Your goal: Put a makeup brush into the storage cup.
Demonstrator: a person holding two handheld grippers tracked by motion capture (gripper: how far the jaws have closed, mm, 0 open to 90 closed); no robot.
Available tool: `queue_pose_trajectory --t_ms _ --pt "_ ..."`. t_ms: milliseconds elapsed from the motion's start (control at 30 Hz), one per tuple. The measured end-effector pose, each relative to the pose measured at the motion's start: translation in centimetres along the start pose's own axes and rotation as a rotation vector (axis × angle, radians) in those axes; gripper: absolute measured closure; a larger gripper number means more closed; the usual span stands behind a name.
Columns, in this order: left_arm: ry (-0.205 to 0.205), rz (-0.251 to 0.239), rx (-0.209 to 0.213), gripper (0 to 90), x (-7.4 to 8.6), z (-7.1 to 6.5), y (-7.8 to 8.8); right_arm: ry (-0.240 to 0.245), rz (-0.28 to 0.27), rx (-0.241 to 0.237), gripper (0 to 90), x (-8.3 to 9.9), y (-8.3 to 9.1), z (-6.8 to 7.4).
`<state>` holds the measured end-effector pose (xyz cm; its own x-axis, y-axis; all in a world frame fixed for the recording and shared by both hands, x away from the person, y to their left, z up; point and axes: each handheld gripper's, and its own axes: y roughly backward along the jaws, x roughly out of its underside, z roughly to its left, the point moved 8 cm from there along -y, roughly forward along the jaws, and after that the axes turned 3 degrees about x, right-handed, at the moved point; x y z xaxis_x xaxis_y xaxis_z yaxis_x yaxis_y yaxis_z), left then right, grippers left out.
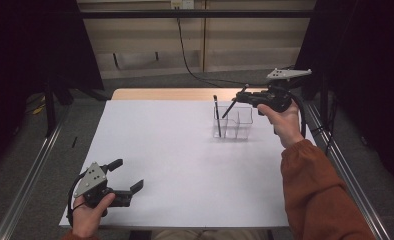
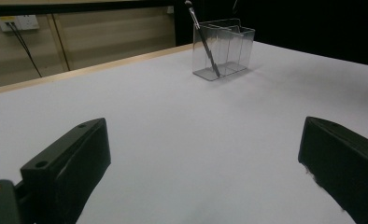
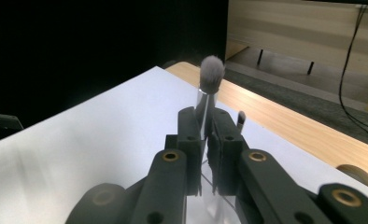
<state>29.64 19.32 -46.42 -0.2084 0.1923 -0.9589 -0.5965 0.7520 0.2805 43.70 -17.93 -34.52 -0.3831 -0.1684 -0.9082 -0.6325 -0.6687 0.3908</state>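
A white surface [image 1: 185, 165] lies almost bare, a strip of pale wood along its far edge and a black cable [image 1: 185, 55] hanging down the wall panel behind it. Nothing stands between the two grippers; they are well apart, the left one at about 7 o'clock on the surface, the right one at about 2 o'clock.

A clear plastic holder [image 1: 233, 123] with several compartments stands at about 1 o'clock. One dark brush [image 1: 217, 116] leans in its left-hand compartment, bristle end up, its foot on the holder's floor; in the left gripper view the other compartments of the holder [image 2: 229, 46] look empty and the leaning brush [image 2: 203, 39] shows a silver collar near its top.

The right gripper [image 1: 245, 98], carried in a hand with a rust-coloured sleeve, hovers just above the holder with its jaws closed on a second brush [image 1: 230, 108], whose dark handle slants down toward the holder. Seen from the right gripper [image 3: 205, 140], that held brush [image 3: 211, 74] has a rounded grey, fluffy head on a silvery collar, rising above the jaws.

The left gripper [image 1: 127, 177] rests near the front edge, its jaws wide and holding nothing.
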Motion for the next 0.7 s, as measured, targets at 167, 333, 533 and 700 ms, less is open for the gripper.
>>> queue_pose_trajectory --t_ms 167,333,533,700 --pt "-0.002 0.002 -0.001 2.5 0.0 0.0 0.0 -0.005 0.019 0.028 84.2 0.4 -1.0 -0.6" --pt "0.005 -0.001 -0.003 2.8 0.1 0.1 0.1 0.0 0.044 0.051 84.1 0.7 -1.7 -1.2" --pt "-0.004 0.008 0.002 3.0 0.1 0.1 0.0 0.0 0.076 0.08 84.1 1.2 -2.2 -1.6" --pt "-0.008 0.011 0.001 3.0 0.2 0.1 0.0 -0.008 0.082 0.09 84.1 1.5 -2.6 -1.9"
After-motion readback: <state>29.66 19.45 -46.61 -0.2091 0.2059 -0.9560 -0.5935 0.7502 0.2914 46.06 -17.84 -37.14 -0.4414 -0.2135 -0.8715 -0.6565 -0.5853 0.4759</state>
